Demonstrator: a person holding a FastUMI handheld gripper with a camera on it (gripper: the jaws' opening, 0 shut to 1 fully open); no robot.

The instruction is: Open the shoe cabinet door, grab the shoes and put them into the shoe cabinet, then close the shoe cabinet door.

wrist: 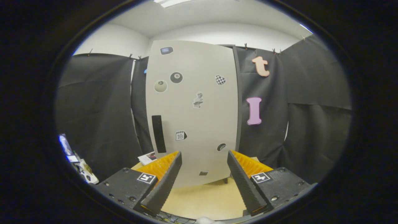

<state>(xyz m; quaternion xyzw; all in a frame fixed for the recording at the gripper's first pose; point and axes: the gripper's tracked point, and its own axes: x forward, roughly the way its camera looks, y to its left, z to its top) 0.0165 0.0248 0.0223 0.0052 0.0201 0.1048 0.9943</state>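
Taking the shoe cabinet door (192, 112) as the landmark and reading from its left: a dark upright strip (158, 133), which may be the handle or a recess, sits on the door close to its left edge, low down, with its long axis vertical. Small stickers (176, 77) are scattered across the pale panel to the strip's right. The door stands upright and looks closed flat, its right edge against a dark frame; that fits a door not opened as well as one shut again with the shoes inside.

The tongs (204, 157) are apart, gripping nothing, and point straight at the lower middle of the door, which stands beyond them across a stretch of light wooden surface (202, 199). The dark strip lies ahead and to the left of the left finger. If it is the handle, reaching it would mean shifting left with the fingers turned to span an upright bar.

I see no shoes; a few small items (84, 171) lie far left of the door, too blurred to name.
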